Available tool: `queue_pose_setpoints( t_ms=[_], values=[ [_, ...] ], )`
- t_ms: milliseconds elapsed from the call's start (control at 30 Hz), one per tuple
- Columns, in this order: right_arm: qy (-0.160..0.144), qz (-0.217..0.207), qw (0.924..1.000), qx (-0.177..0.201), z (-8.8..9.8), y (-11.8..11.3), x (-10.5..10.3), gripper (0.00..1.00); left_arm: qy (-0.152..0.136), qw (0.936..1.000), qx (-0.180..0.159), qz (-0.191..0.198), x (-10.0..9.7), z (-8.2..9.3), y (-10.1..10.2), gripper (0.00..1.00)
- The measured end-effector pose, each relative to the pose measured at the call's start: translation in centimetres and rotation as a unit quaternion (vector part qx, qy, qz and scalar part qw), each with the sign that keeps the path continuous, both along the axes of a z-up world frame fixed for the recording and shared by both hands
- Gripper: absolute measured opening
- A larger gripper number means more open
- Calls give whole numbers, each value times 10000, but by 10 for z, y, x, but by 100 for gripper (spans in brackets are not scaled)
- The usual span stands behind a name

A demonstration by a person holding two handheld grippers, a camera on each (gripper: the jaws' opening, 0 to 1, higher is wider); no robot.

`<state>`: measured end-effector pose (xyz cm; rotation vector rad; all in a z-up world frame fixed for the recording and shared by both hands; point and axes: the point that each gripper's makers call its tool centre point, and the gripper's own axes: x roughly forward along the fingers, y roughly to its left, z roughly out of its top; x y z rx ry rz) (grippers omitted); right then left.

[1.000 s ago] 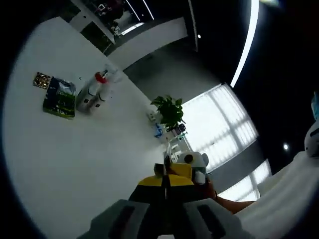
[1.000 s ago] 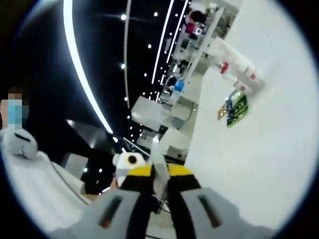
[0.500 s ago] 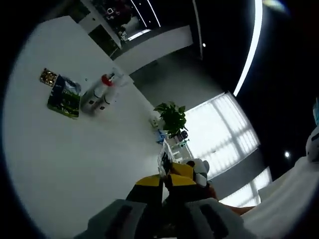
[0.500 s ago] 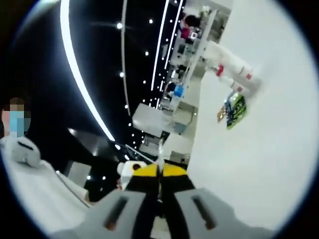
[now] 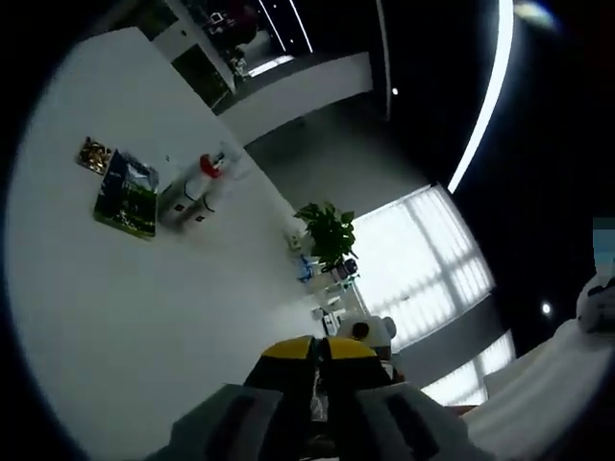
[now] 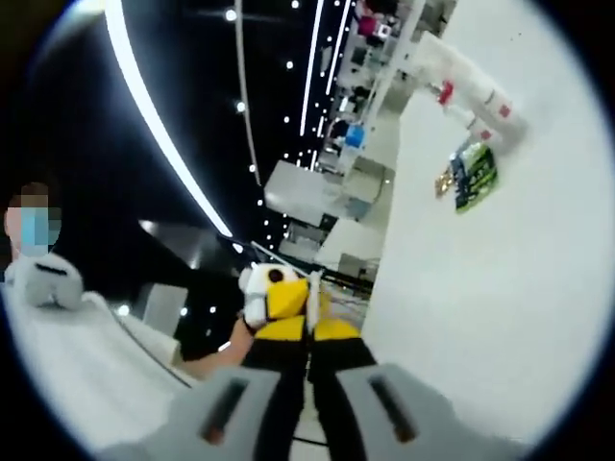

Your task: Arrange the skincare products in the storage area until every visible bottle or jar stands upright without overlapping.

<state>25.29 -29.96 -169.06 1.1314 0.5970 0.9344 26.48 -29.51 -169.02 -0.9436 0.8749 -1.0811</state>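
So both grippers have their yellow-tipped jaws pressed together with nothing between them. The left gripper [image 5: 315, 348] sits off the table's edge, and the right gripper [image 6: 307, 322] is off the edge too, out over the dark room side.

From the left gripper view, the white table [image 5: 144, 317] runs away from the jaws, and the bottles [image 5: 192, 189] are well apart from them, far across the table. They look like two or three whitish bottles lying on their sides, touching each other, one with a red cap [image 5: 206, 165]. Just beside the bottles lies a flat green packet [image 5: 126, 202], and next to that a small gold sachet [image 5: 94, 156]. A potted plant [image 5: 327, 233] stands past the table edge, nearer the jaws than the bottles are.

From the right gripper view, the same bottles [image 6: 476, 91] sit at the far end of the table [image 6: 461, 317], red bits showing, with the green packet [image 6: 478, 176] just beside them on the near side. Can't tell the exact count of bottles, too small and blurry.
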Motion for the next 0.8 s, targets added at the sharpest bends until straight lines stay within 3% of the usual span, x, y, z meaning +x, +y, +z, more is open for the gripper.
queue_pose_setpoints(
  t_ms=[167, 400, 633, 800],
  values=[
    [109, -200, 9997, -28, -5, -6, 7, 6, -62, 9999, -32, 105, 2, 2, -1, 1],
    [127, -253, 9996, 31, -2, -6, 9, 5, 240, 9949, -415, 889, 22, 8, 8, 1],
    [12, -144, 9999, -56, 1, -6, 6, 0, 179, 9958, -342, 833, 17, 5, 9, 4],
    [5, -158, 9999, 41, 4, -10, 6, 0, 249, 9983, -285, 454, 2, 1, 9, 11]
  ],
)
